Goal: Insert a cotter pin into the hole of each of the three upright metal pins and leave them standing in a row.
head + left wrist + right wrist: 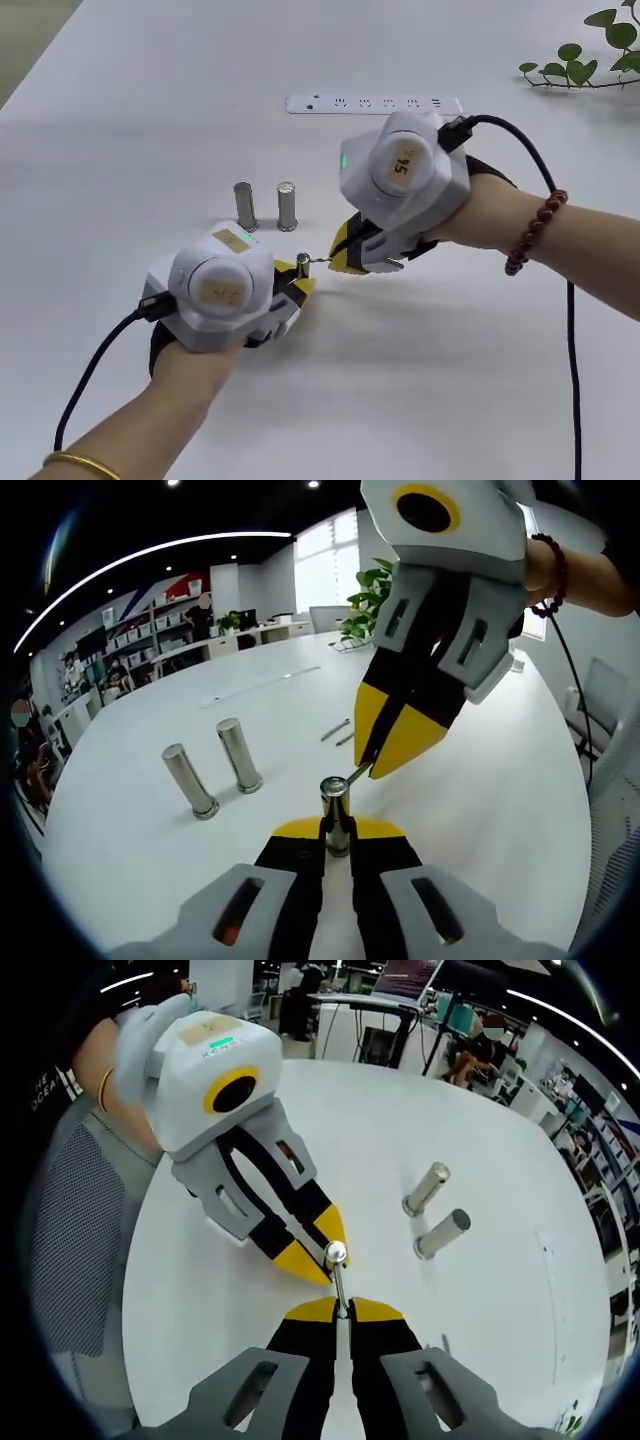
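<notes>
Steel pin (335, 815) upright, clamped in left tongs (337, 832) | right tongs (342, 1310) pinch cotter pin (340, 1282), tip at pin's head | second pin (245, 205), third pin (287, 205) stand beyond on bench (450, 380)

On the counter (150, 120) the first metal pin (245, 206) stands just left of the second metal pin (287, 206). Before them, the third metal pin (302, 265) stands between the jaws of the left hand-held gripper (295, 283). From its right, the right hand-held gripper (335, 260) holds a cotter pin (318, 261) against that pin's top, with a power strip (373, 104) lying well behind.
</notes>
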Demonstrator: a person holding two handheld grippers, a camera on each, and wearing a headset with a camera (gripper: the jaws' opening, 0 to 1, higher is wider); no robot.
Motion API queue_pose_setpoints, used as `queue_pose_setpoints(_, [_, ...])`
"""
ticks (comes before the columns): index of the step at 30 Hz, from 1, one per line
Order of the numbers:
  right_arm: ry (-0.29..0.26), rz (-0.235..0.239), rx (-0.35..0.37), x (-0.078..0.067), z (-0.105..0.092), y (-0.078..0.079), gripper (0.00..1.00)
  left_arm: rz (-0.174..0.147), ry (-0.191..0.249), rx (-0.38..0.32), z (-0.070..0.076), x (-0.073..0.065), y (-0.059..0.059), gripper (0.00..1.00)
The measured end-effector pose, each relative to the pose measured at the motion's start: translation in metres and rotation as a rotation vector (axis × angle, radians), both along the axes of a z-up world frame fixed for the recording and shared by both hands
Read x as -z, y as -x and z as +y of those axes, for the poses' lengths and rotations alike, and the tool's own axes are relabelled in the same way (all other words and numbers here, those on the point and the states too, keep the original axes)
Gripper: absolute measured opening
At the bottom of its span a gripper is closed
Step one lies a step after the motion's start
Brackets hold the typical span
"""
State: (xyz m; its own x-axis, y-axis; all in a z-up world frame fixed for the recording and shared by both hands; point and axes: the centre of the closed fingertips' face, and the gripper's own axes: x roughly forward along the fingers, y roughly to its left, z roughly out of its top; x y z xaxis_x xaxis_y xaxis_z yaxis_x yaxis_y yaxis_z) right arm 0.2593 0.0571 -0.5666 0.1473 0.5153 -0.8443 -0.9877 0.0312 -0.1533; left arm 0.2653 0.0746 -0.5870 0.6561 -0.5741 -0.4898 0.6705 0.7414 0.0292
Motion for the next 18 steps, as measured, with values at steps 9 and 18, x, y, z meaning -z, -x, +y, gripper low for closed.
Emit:
queue_pose_setpoints(9, [-0.063, 0.034, -0.005, -0.0028, 0.0077, 0.0074, 0.00, -0.002, -0.003, 0.008, -0.0002, 0.0000, 0.0008, 0.05])
queue_pose_setpoints(18, [-0.045, 0.014, 0.000, -0.0007, 0.0066, 0.0045, 0.00, -0.002, -0.002, 0.003, -0.0002, 0.0001, 0.0005, 0.05])
